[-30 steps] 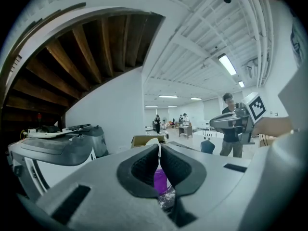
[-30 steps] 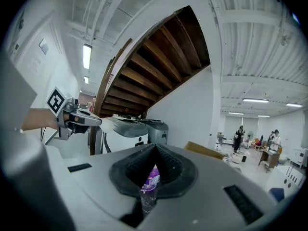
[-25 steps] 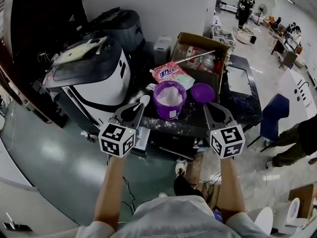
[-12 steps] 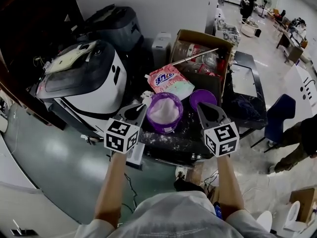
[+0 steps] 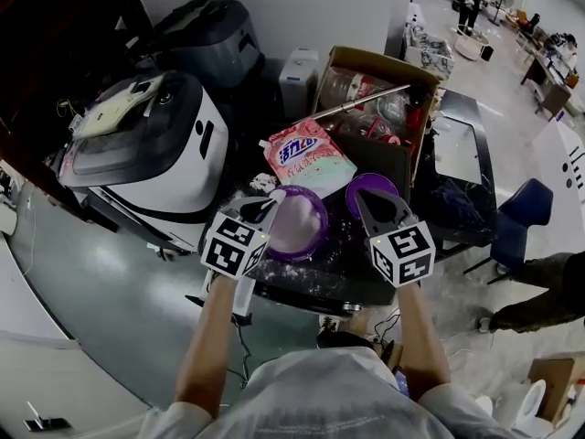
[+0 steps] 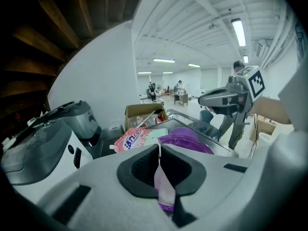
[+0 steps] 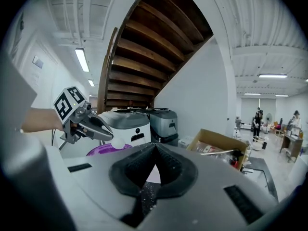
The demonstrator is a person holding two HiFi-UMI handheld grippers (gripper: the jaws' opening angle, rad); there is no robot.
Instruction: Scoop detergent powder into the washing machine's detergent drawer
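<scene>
Purple runs the centre of the head view: the tub (image 5: 322, 216) is violet, the powder (image 5: 291, 222) in it pale white, and the round lid (image 5: 370, 190) to its right is the same purple. Above them, the detergent pouch (image 5: 306, 154) is pink and white. Upper left, the washing machine (image 5: 155, 144) is white with a dark grey top. The cardboard box (image 5: 384, 71) is brown, the chair (image 5: 519, 213) blue. Black-and-white square markers pattern the left gripper (image 5: 265, 199) and right gripper (image 5: 362, 197). The spoon (image 7: 117, 143) looks white, though it shows small.

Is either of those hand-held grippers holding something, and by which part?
The left hand-held gripper pinches a white scoop by its thin handle, with the bowl sticking out past the tips. The right hand-held gripper holds nothing.
</scene>
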